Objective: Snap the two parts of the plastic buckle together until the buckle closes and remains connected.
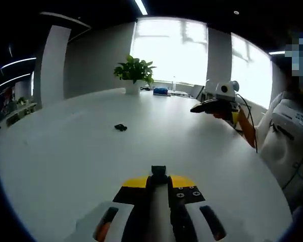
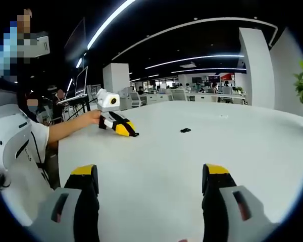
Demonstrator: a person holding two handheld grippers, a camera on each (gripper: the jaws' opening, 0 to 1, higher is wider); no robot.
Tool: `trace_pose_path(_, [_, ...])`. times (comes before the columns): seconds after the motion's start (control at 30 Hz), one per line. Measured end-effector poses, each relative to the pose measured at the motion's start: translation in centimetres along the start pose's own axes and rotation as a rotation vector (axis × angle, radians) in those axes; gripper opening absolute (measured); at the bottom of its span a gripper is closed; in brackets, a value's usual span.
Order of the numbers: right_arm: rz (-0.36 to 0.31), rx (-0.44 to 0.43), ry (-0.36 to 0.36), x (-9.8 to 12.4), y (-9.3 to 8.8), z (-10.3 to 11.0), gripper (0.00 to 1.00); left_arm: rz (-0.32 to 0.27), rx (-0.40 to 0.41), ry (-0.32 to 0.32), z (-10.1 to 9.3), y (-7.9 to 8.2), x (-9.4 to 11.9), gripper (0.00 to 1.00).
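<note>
On the white surface (image 1: 65,151), a small dark buckle part (image 1: 120,127) lies alone, toward eleven o'clock from the left gripper (image 1: 159,177); in the right gripper view it sits at twelve o'clock (image 2: 185,130), well apart from the right gripper (image 2: 150,176). The left gripper's jaws are together on another small dark piece, seemingly the other buckle half, though it is too small to tell. The right gripper's jaws stand wide apart with nothing between them. The right gripper should probably descend over the loose part, clamp its body squarely, leave the mating end exposed, then align both halves in line before pressing.
</note>
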State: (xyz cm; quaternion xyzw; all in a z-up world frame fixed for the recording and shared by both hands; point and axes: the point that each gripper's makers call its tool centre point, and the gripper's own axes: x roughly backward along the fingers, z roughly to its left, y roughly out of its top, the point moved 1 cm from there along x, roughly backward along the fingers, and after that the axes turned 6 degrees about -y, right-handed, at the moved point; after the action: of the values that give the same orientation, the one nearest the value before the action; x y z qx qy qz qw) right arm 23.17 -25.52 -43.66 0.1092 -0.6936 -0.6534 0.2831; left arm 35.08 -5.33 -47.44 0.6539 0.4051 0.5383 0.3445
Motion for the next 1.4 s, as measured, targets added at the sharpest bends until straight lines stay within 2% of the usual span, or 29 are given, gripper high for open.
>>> trace_pose_path(0.2, [0.002, 0.006, 0.005, -0.3, 0.2, 0.2, 0.85, 0.023, -0.049, -0.057, -0.4, -0.1, -0.2, 0.12])
trace_pose_path(0.33, [0.013, 0.013, 0.014, -0.6, 0.1, 0.5, 0.85, 0.03, -0.068, -0.066, -0.8, -0.1, -0.3, 0.12])
trace_pose_path(0.47, [0.018, 0.015, 0.03, -1.1, 0.2, 0.5, 0.84, 0.031, -0.112, -0.038, -0.9, 0.1, -0.4, 0.14])
trace_pose_path(0.6, [-0.01, 0.004, 0.075, -1.4, 0.9, 1.2, 0.84, -0.002, -0.075, -0.031, -1.1, 0.9, -0.1, 0.19])
trace_pose_path(0.73, [-0.019, 0.042, 0.112, -2.2, 1.5, 1.4, 0.84, -0.029, -0.104, 0.006, -1.2, 1.7, 0.6, 0.22])
trace_pose_path(0.83, [-0.038, 0.059, 0.168, -3.5, 2.3, 1.4, 0.84, -0.079, -0.108, 0.041, -1.1, 2.7, 1.5, 0.23])
trace_pose_path(0.9, [-0.075, 0.061, 0.175, -4.6, 3.1, 0.8, 0.79, -0.122, -0.122, 0.094, -1.0, 3.6, 2.4, 0.23])
trace_pose_path(0.93, [-0.118, 0.055, 0.204, -5.1, 3.9, 0.6, 0.79, -0.143, -0.123, 0.116, -1.1, 4.1, 2.8, 0.23])
trace_pose_path(1.03, [-0.172, 0.025, 0.268, -5.9, 5.3, 0.3, 0.8, -0.201, -0.105, 0.195, -1.5, 5.6, 4.2, 0.26])
trace_pose_path(1.07, [-0.171, 0.022, 0.274, -6.2, 5.5, -0.1, 0.8, -0.22, -0.103, 0.212, -1.7, 6.1, 4.7, 0.27])
trace_pose_path(1.23, [-0.179, 0.054, 0.301, -7.9, 6.4, -0.5, 0.8, -0.243, -0.1, 0.221, -3.8, 6.6, 6.0, 0.33])
trace_pose_path(1.4, [-0.173, 0.082, 0.342, -9.5, 6.8, 0.2, 0.8, -0.237, -0.062, 0.264, -4.6, 6.3, 6.3, 0.39])
